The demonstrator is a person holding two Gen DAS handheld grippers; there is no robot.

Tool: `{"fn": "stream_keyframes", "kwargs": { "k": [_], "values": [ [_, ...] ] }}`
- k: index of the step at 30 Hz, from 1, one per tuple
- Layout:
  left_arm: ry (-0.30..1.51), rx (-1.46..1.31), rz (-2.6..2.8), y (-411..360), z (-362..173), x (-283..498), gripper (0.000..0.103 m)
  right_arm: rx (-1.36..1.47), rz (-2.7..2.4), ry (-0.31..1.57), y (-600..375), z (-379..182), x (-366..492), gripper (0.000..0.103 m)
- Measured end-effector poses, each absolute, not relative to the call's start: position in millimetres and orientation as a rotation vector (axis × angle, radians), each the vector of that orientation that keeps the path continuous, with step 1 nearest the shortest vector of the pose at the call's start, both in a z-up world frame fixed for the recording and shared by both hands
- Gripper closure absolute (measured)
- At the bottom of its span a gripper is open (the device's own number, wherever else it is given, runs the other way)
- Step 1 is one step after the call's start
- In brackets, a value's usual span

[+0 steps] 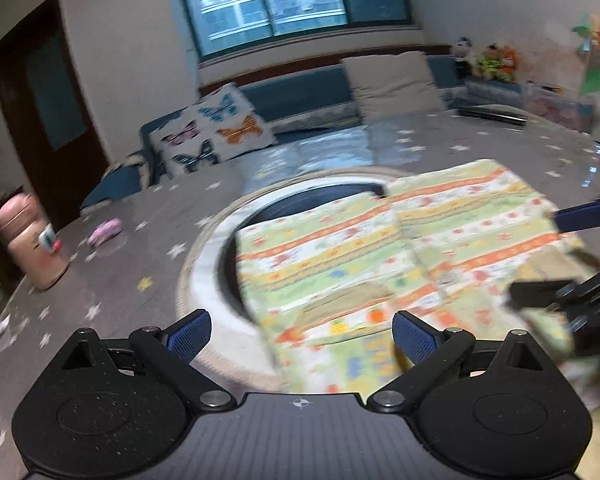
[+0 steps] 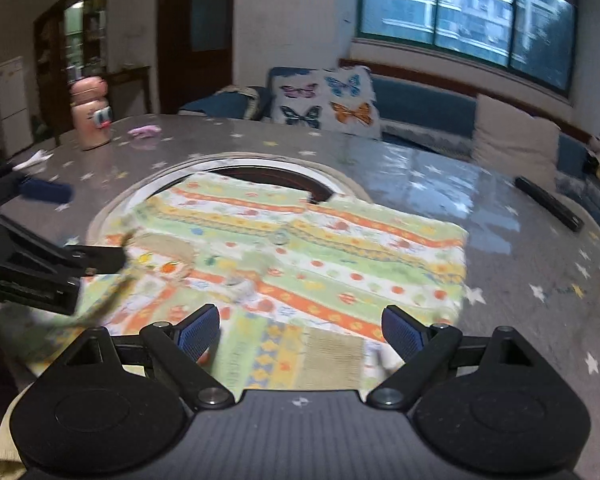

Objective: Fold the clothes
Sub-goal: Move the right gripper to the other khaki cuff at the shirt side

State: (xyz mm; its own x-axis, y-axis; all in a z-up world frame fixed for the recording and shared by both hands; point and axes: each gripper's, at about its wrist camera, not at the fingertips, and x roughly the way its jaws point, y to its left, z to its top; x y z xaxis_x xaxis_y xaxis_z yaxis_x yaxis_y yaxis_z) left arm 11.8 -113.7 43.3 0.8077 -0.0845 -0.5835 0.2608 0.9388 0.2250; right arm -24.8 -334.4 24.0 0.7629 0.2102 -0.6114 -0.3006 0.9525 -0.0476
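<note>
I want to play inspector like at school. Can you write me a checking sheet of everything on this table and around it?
Surface: grey star-print table cover with a round ringed inset in the middle.
Job's things: striped patterned garment lies spread out, partly over the inset.
Clutter: pink bottle, small pink item, dark remote-like bar, white paper scrap.
Grippers: left claw open above the garment's near edge; right claw open, nothing between the fingers.
Cables: nothing seen.
Surroundings: blue sofa with butterfly cushion, beige cushion, plush toys, window, dark door.
</note>
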Motion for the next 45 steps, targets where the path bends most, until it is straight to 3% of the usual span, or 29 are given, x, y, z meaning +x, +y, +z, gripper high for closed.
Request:
{"fn": "stream_keyframes", "kwargs": {
  "k": [26, 45],
  "values": [
    [0.51, 0.534, -0.256, -117, 25, -60, 0.002, -0.245, 0.256, 0.695, -365, 19, -98, 0.012],
    [0.449, 0.605, -0.345, -107, 26, -95, 0.002, -0.278, 0.372, 0.667, -334, 18, -96, 0.012]
  ]
}}
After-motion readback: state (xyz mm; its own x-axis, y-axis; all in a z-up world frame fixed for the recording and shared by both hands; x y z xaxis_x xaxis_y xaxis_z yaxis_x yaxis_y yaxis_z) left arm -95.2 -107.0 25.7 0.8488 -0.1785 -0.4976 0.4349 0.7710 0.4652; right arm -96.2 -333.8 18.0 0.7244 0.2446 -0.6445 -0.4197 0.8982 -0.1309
